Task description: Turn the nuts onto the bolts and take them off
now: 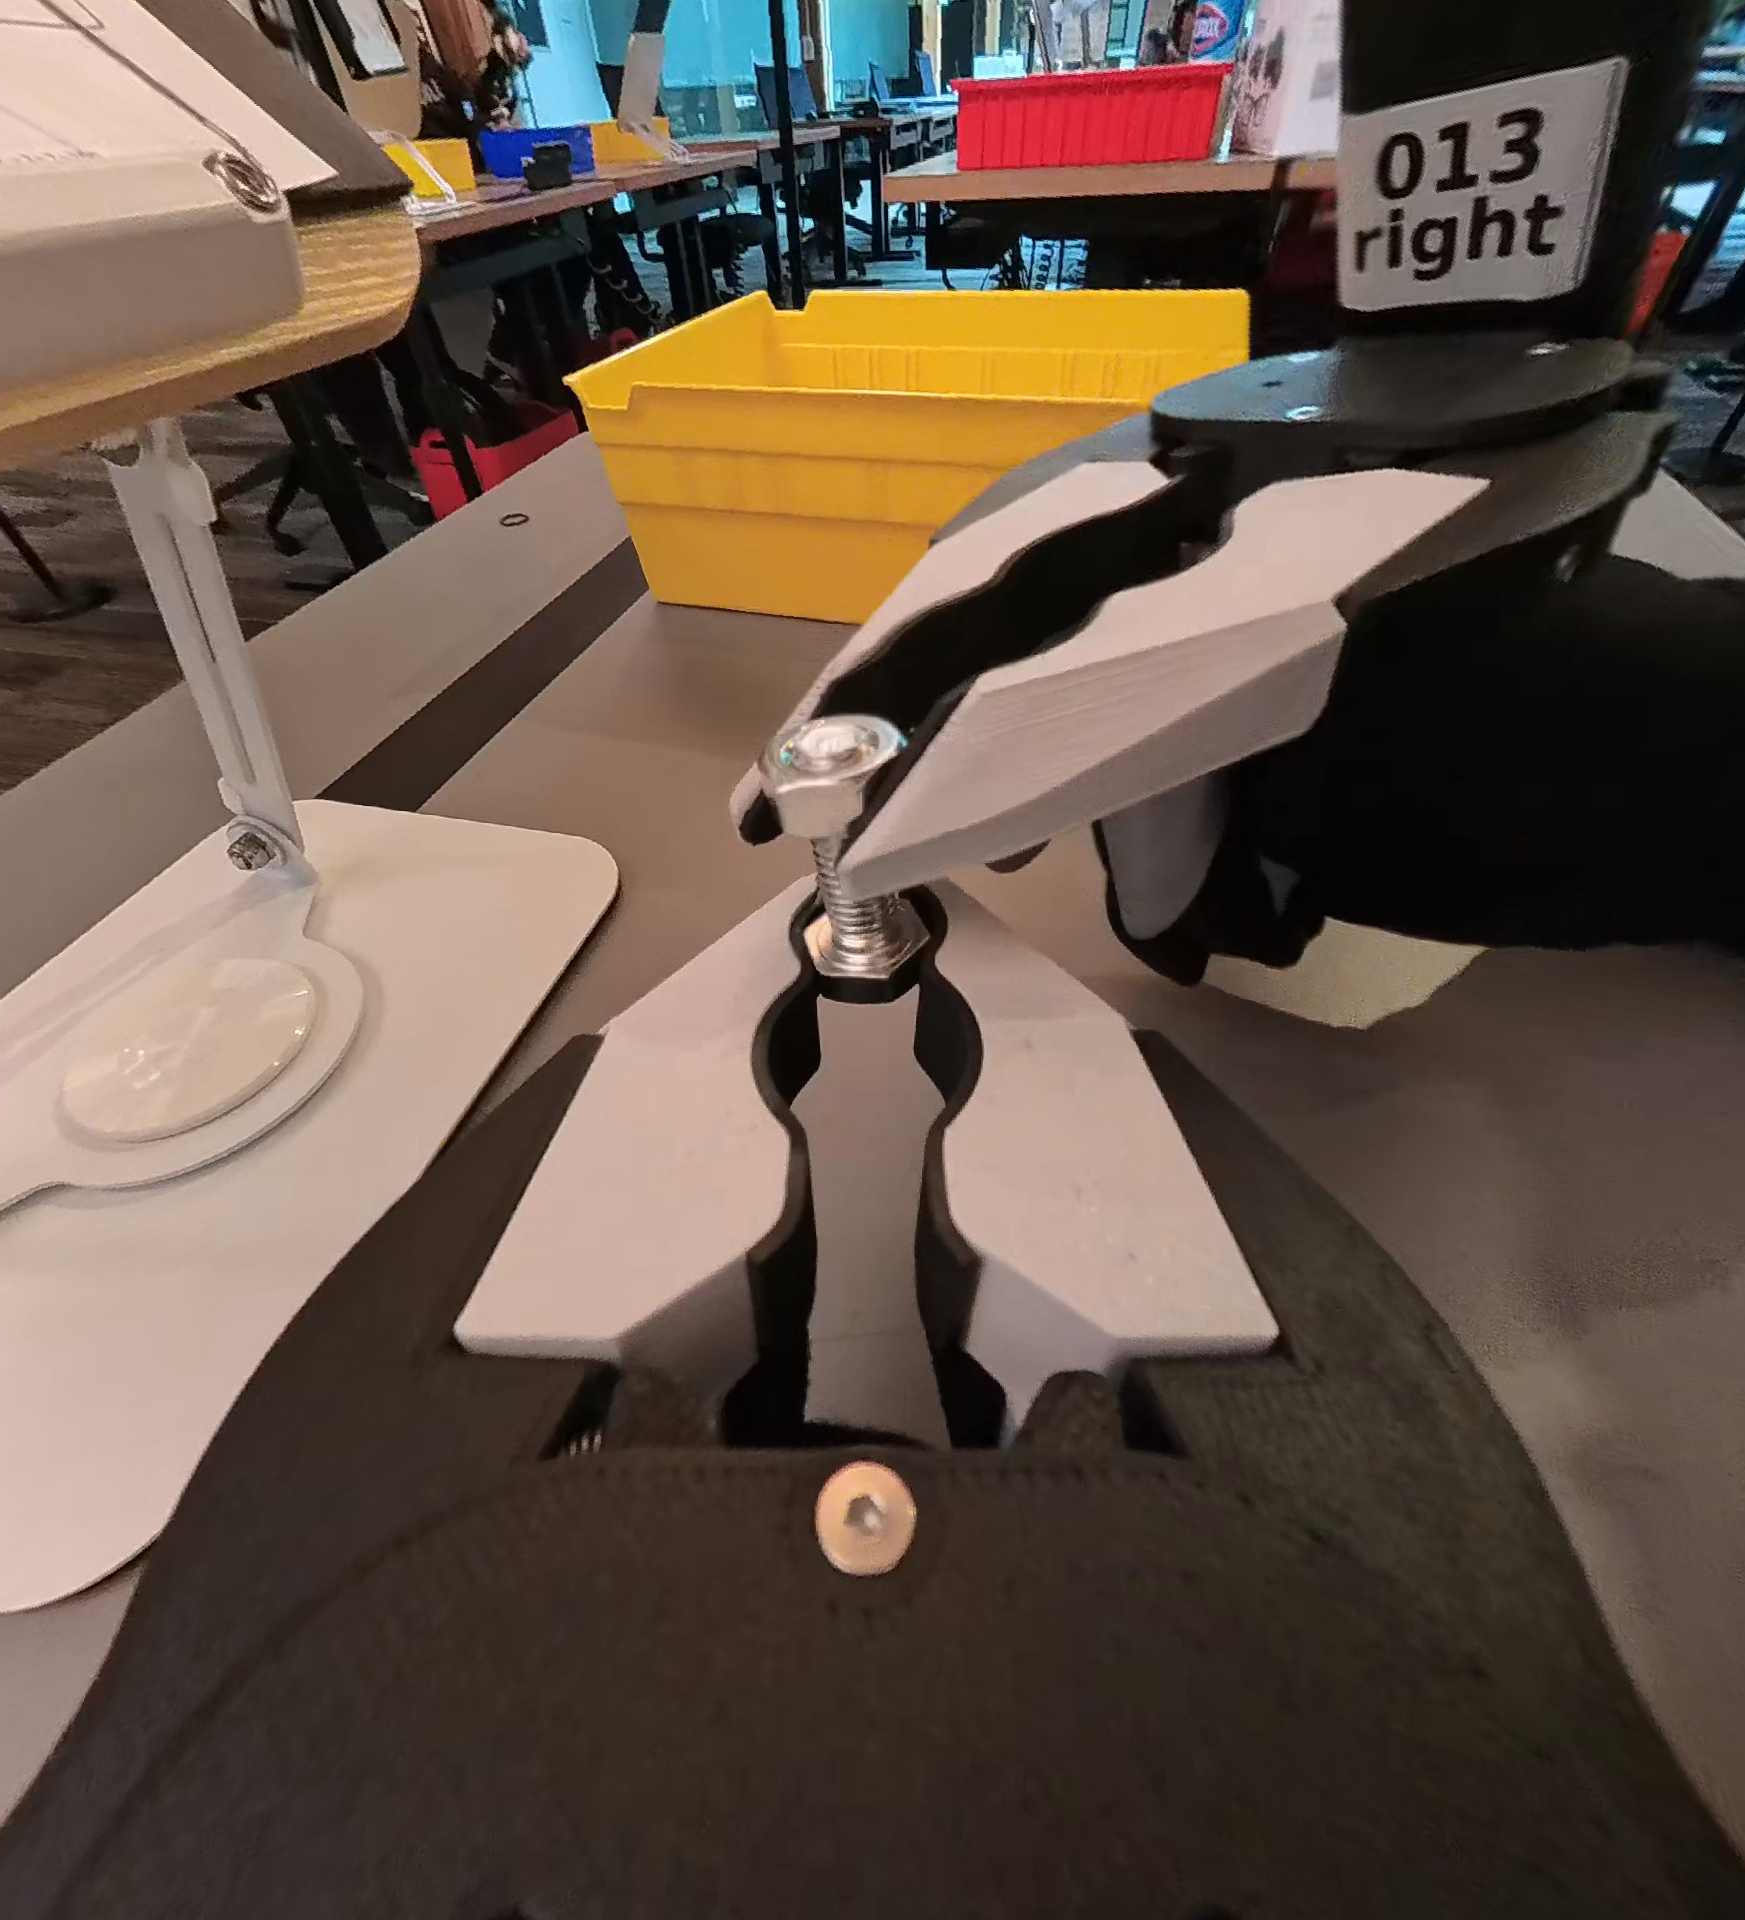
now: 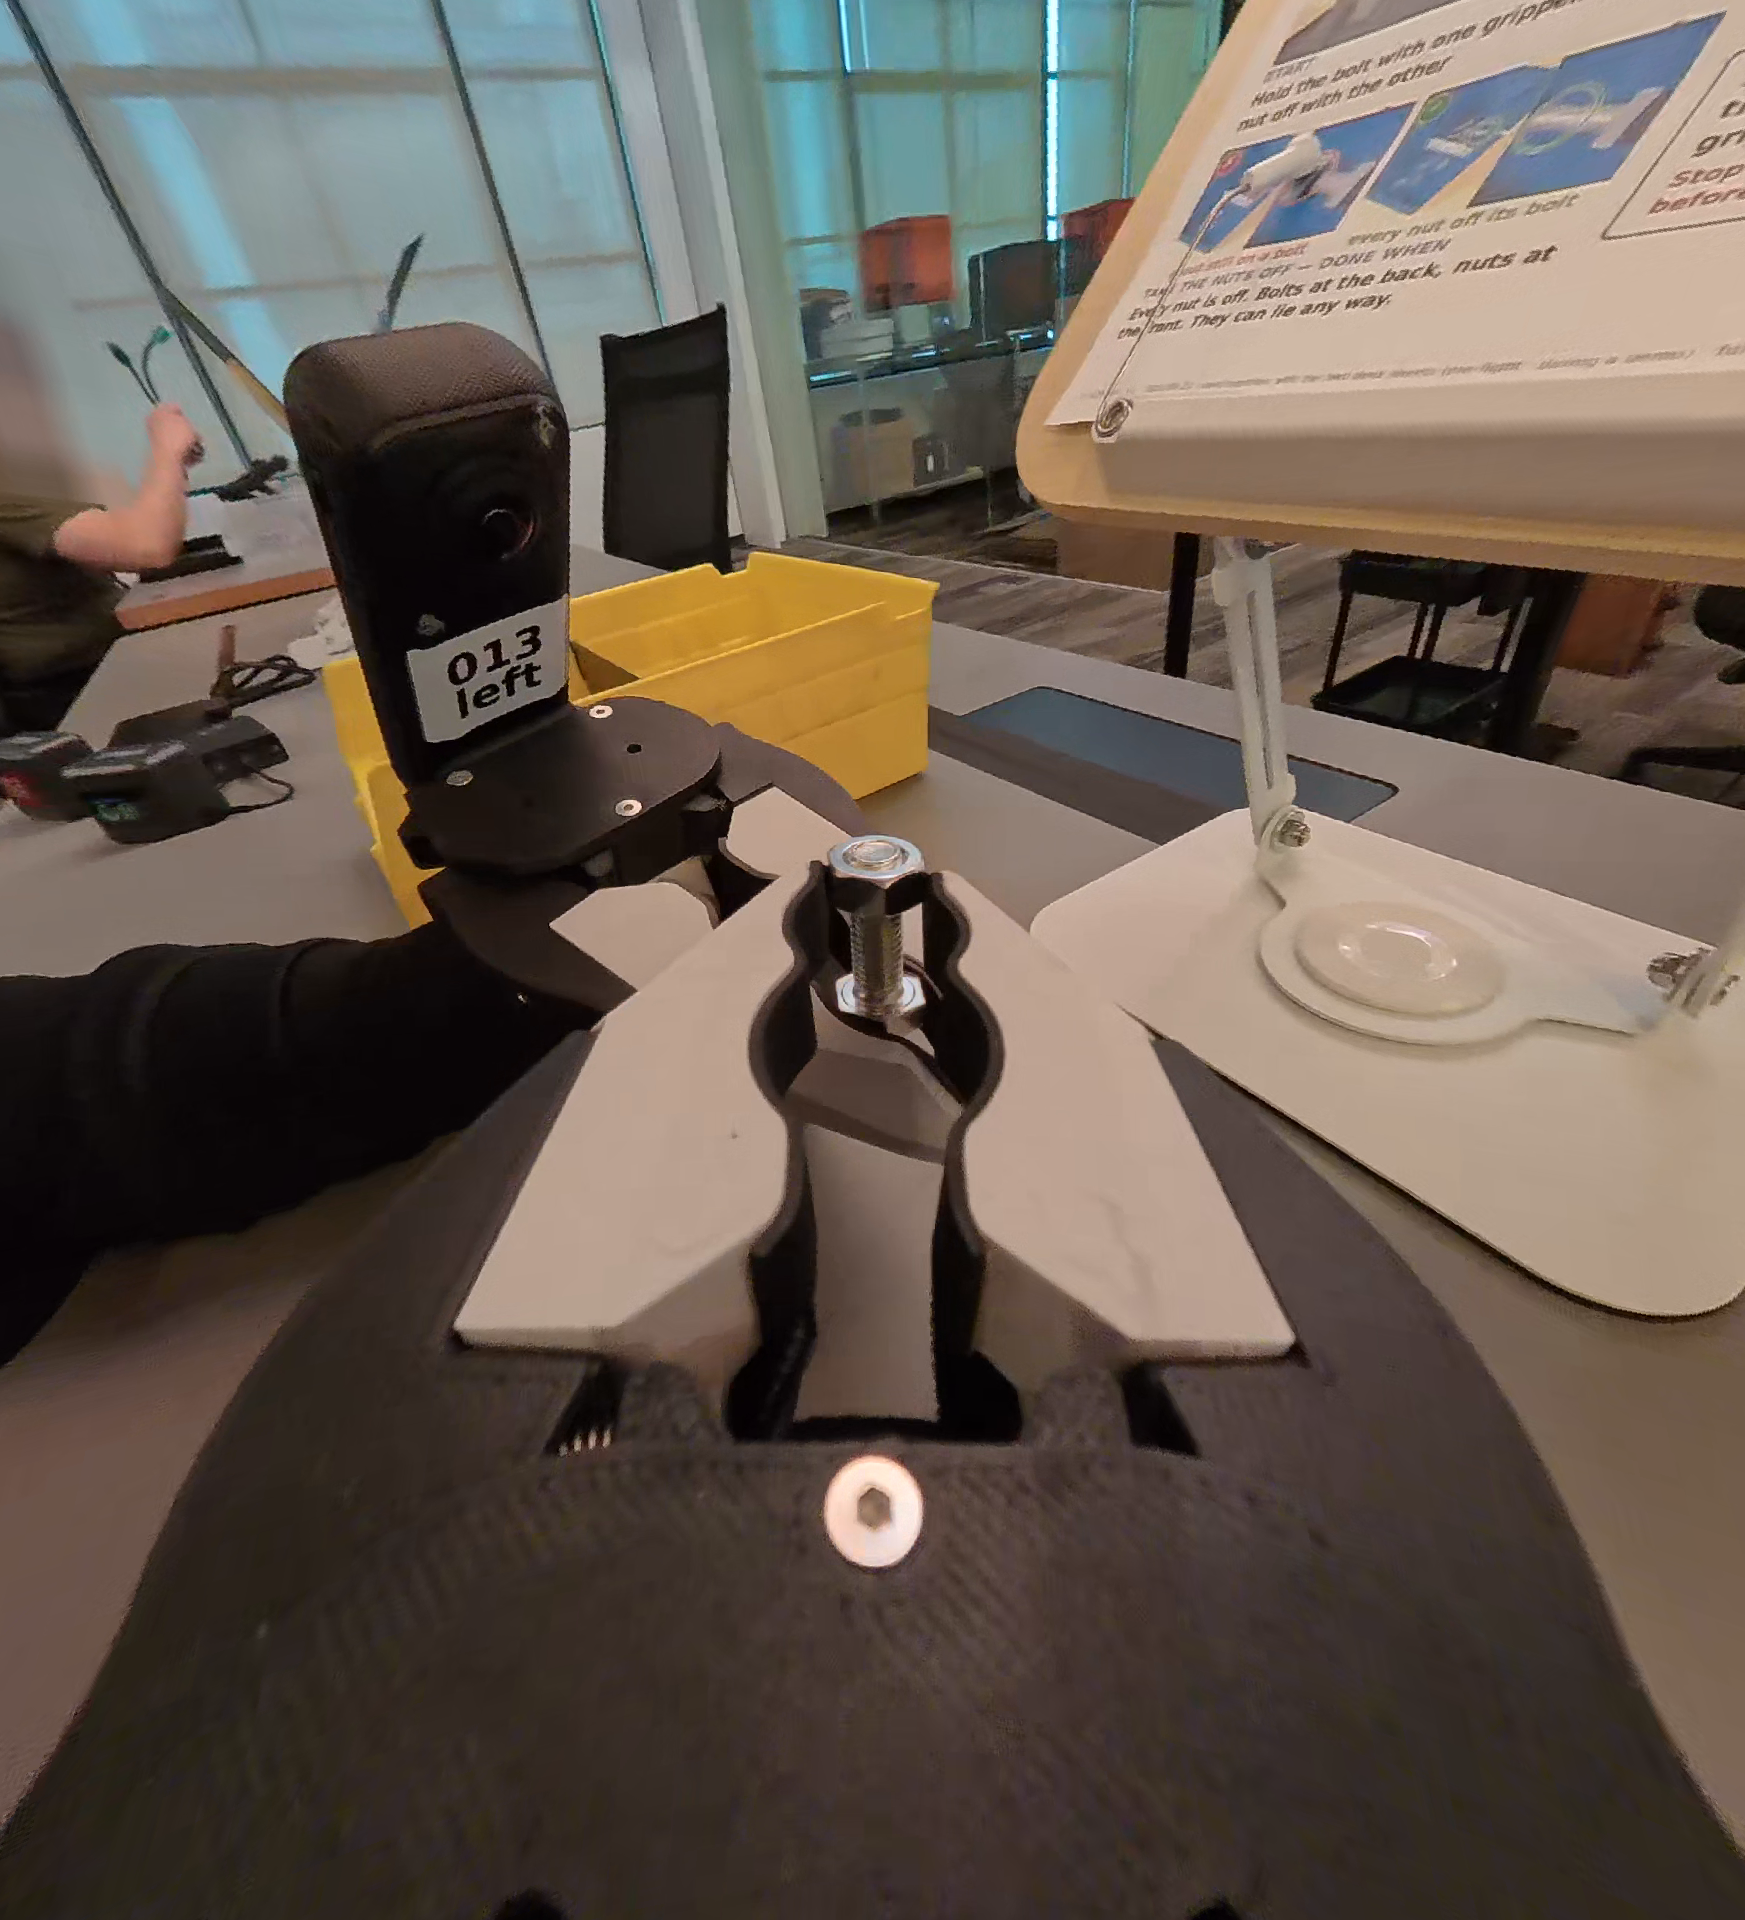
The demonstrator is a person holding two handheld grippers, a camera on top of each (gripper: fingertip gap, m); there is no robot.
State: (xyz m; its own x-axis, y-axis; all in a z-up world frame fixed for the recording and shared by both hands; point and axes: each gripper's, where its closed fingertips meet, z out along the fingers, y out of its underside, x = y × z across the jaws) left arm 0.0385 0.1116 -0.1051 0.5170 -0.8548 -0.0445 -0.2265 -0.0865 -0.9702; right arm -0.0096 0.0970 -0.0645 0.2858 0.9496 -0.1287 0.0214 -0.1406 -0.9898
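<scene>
A silver bolt [image 1: 840,883] stands upright above the grey table, hex head [image 1: 828,767] on top. A silver hex nut [image 1: 868,948] sits low on its thread. My left gripper [image 1: 866,961] is shut on the nut from below. My right gripper [image 1: 818,805], held by a black-gloved hand [image 1: 1533,790], comes in from the right and is shut on the bolt head. In the right wrist view my right gripper [image 2: 873,896] clamps the bolt head [image 2: 874,864]; the nut [image 2: 884,997] shows lower down, with the left gripper's fingers [image 2: 878,1070] beneath it.
A yellow bin [image 1: 847,488] stands on the table just behind the grippers, also in the right wrist view [image 2: 806,665]. A white stand base [image 1: 255,1122] carries a tilted instruction board [image 2: 1470,343]. Black devices [image 2: 130,774] lie far left; a person [image 2: 6,582] works at another table. The tips of one gripper are about 6 centimeters away from the tips of the other.
</scene>
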